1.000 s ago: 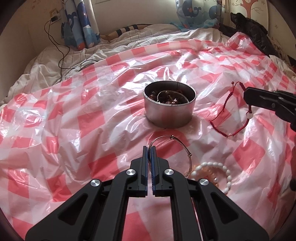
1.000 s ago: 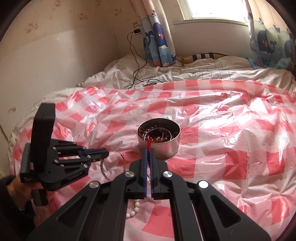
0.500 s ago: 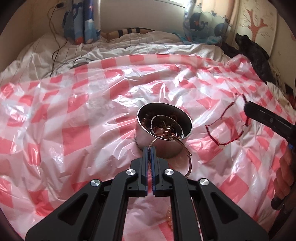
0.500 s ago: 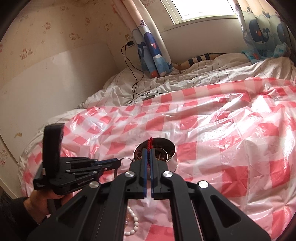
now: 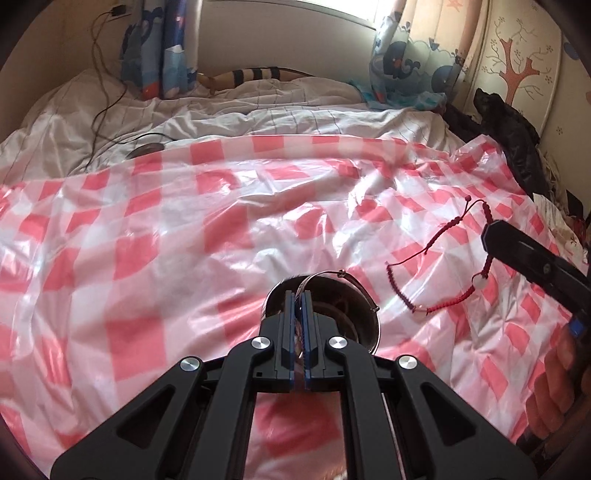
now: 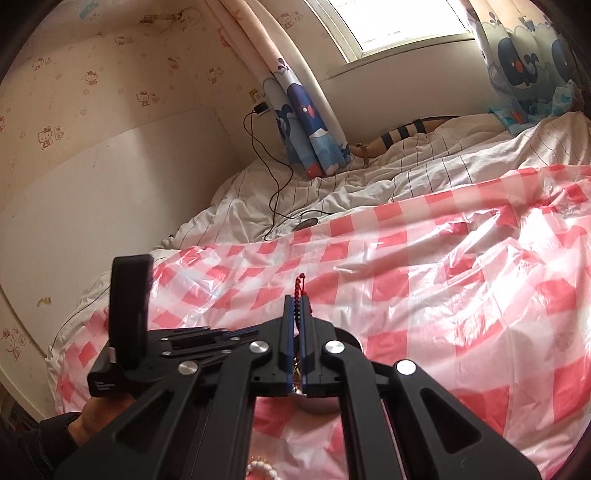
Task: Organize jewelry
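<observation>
Left gripper [image 5: 299, 295]: clamped on thin silver wire bangle [image 5: 347, 275], held over round steel tin [image 5: 369, 328] at 6 o'clock.
Right gripper [image 6: 296, 299]: clamped on red braided cord bracelet [image 5: 439, 280], hanging at 3 o'clock of tin.
Surface: red-and-white checked plastic sheet [image 5: 155, 236].

Red-and-white checked plastic sheet [image 5: 155, 236] spread crinkled over most of the bed, with rumpled white pinstriped bedding [image 6: 436, 166] bare beyond its far edge. Whale-print curtains [image 6: 314, 122] hanging at both sides of the window [image 6: 399, 26], a black cable [image 6: 269, 173] trailing from a wall plug down onto the bedding. Dark heap of clothing [image 5: 513, 129] against the tree-patterned wall [image 5: 517, 62], cat-print wallpaper [image 6: 92, 79] on the opposite wall
</observation>
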